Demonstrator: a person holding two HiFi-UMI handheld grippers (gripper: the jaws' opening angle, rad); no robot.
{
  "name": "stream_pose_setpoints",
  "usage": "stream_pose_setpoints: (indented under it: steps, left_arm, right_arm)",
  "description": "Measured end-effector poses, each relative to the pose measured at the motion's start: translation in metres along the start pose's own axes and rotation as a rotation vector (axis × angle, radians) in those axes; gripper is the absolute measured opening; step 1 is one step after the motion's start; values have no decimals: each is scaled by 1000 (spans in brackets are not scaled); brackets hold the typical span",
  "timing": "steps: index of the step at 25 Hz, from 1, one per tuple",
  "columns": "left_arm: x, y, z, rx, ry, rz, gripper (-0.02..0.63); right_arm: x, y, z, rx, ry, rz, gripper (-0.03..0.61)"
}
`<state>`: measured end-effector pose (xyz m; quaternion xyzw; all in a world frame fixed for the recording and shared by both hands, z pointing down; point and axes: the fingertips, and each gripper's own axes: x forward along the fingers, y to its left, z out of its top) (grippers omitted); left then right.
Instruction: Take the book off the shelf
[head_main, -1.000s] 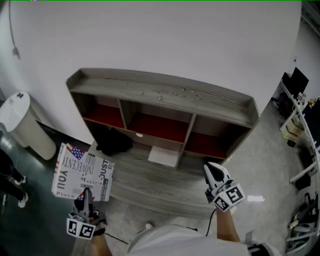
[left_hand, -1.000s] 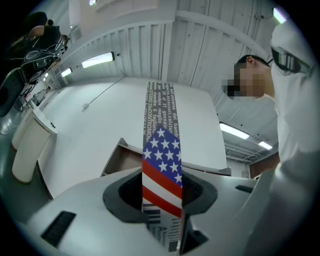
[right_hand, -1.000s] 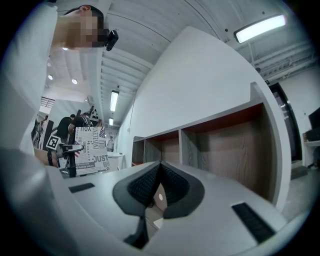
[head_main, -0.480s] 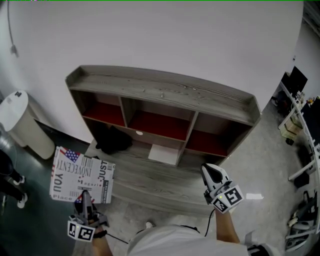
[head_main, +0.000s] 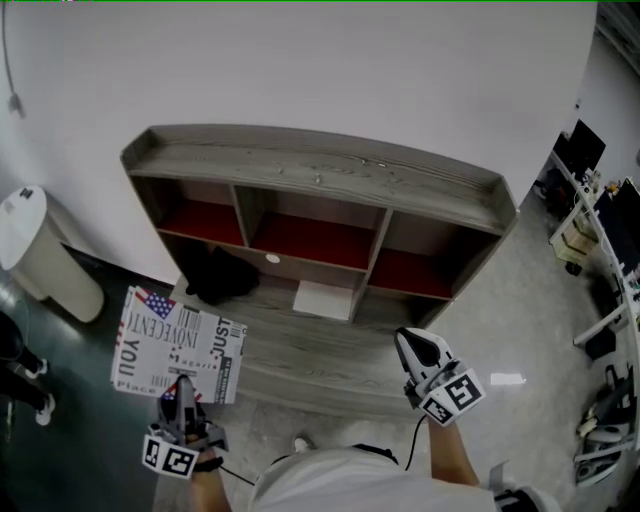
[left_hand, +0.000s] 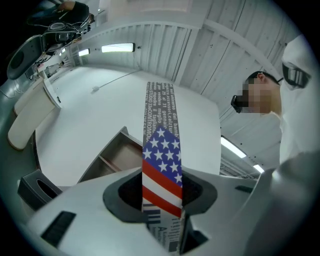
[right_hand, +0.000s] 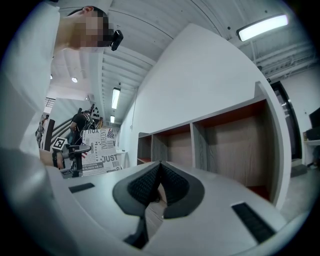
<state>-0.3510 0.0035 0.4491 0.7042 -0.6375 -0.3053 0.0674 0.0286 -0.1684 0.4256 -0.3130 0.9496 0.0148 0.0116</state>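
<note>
Left tongs (head_main: 182, 388) grip the book (head_main: 180, 343) by its lower edge, out beyond the shelf's (head_main: 310, 178) left end; right tongs (head_main: 410, 346) clenched, empty.

A grey wooden shelf (head_main: 320, 185) with three red-floored bays stands against a plain white wall (head_main: 330, 70). Left of the shelf, a white bin (head_main: 40, 255) stands on dark floor (head_main: 60, 420). Right of it, pale grey floor (head_main: 520, 320) runs to cluttered desks (head_main: 600, 220). Above the shelf, strip lights (right_hand: 262, 27) glow on the ceiling.
</note>
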Motion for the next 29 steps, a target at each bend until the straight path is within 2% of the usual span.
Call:
stream_pose_setpoints:
  steps: [6,10,29]
  left_arm:
    - [3,-6,2,-1,12,-28,152]
    - [6,-13,3,-12,6,-35,152]
    - [4,-6,-1,-46,-6,6,152]
  right_arm:
    - [-7,19,-1,-24,8,37,23]
    - [-12,20,1,-28,7,31,23]
    - [10,21,6,-53,28,86,23]
